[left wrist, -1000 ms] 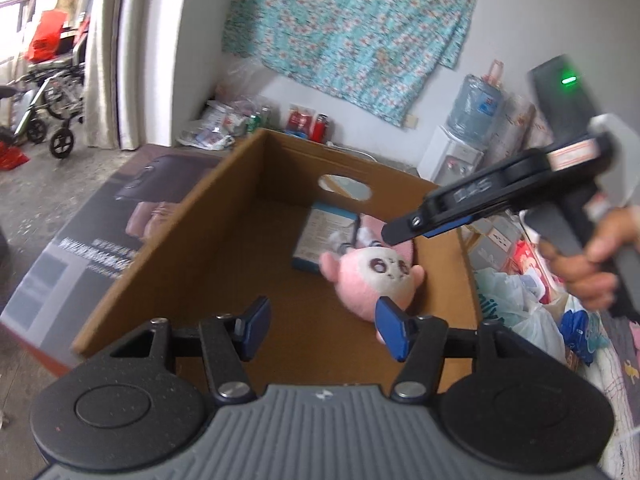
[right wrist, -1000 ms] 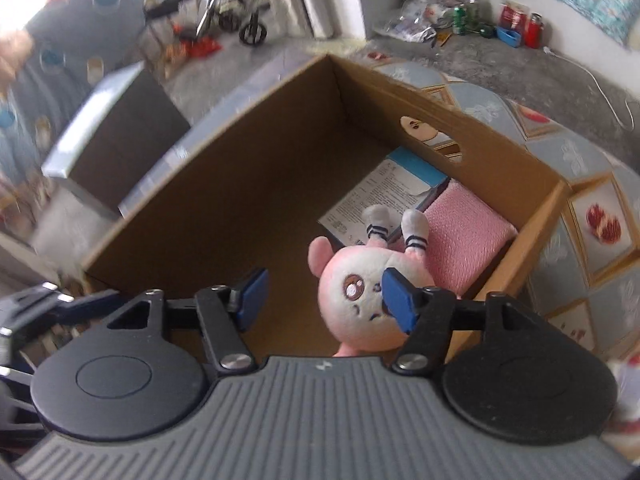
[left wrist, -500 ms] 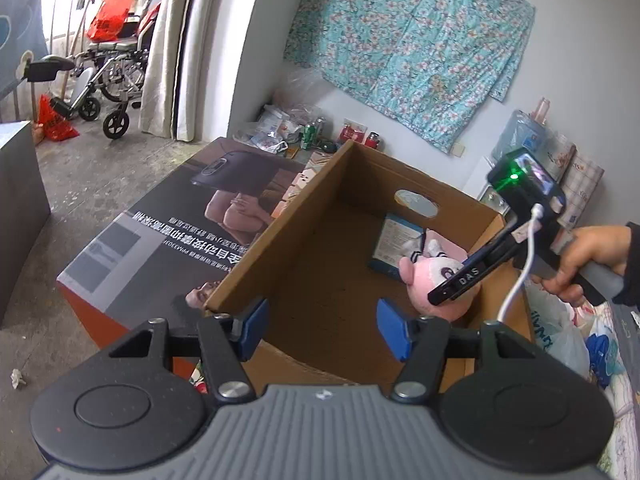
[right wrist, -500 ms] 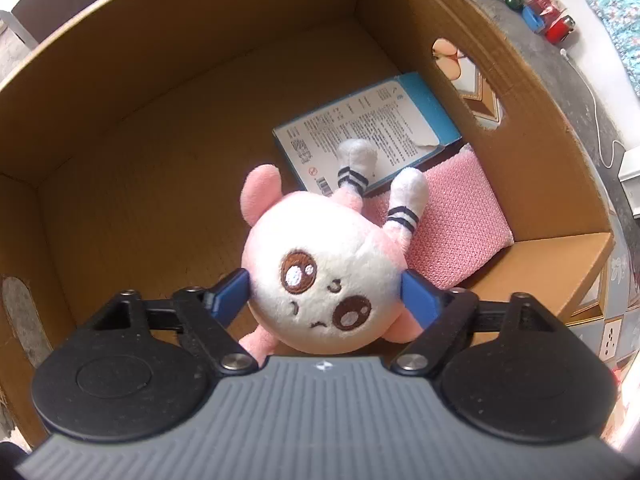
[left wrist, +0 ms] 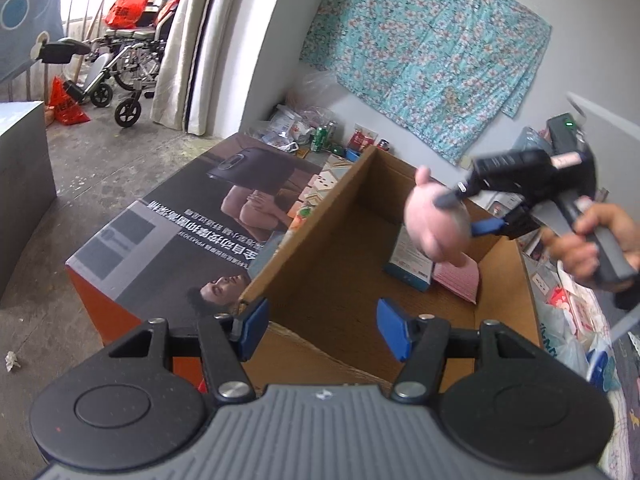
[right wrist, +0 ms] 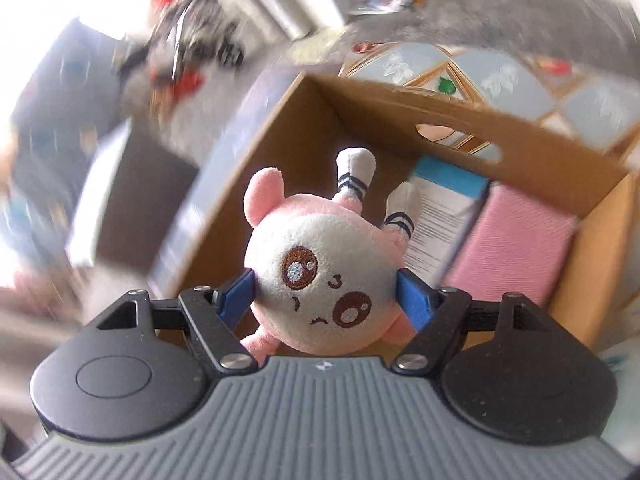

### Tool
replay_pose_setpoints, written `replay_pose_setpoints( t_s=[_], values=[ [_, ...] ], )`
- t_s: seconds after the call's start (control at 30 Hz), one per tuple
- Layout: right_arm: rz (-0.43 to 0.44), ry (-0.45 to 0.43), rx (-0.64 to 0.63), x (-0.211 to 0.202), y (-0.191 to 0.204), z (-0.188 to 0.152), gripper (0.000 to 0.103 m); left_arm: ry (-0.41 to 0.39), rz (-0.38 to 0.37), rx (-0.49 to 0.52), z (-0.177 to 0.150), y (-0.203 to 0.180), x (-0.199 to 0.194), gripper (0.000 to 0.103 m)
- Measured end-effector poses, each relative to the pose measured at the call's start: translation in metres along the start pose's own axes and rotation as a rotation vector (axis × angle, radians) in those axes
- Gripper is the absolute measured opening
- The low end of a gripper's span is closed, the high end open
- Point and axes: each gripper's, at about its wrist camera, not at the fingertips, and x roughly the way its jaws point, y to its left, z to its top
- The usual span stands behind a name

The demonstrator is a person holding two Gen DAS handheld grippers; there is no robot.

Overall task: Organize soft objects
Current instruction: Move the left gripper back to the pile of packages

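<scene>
Plush toy (right wrist: 320, 280), round and pink with a white embroidered face, brown eyes and striped white socks, sits clamped head-first between the blue pads of the right gripper (right wrist: 326, 296), held above the open cardboard box (right wrist: 400, 98). Its lower body is cut off behind the gripper's housing, and the room beyond is smeared by blur. Inside the box, at its far right, lie a blue-edged carton (right wrist: 444, 208) and a pink cloth (right wrist: 516, 248). The left gripper (left wrist: 322, 330), jaws apart and empty, hovers at the box's near edge beside a large printed carton (left wrist: 180, 224).
</scene>
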Motion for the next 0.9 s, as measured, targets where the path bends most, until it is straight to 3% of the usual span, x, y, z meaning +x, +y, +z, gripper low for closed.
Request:
replay_pose_setpoints(
  t_s=[0.2, 0.33, 0.43, 0.73, 0.9],
  values=[
    [0.034, -0.052, 0.157, 0.051, 0.000, 0.016, 0.076, 0.013, 0.033, -0.035, -0.004, 0.009, -0.003, 0.061],
    [-0.061, -0.087, 0.173, 0.079, -0.005, 0.021, 0.081, 0.023, 0.049, -0.038, -0.006, 0.011, -0.002, 0.061],
    [-0.064, -0.084, 0.217, 0.084, -0.013, 0.020, 0.080, 0.025, 0.050, -0.027, -0.006, 0.008, -0.004, 0.061],
    [-0.047, -0.164, 0.111, 0.037, 0.001, 0.009, 0.081, 0.002, 0.038, 0.007, -0.004, -0.008, -0.014, 0.064],
    [0.028, -0.204, 0.059, -0.029, -0.001, -0.035, 0.081, -0.032, 0.001, 0.036, -0.006, -0.026, -0.028, 0.068]
  ],
)
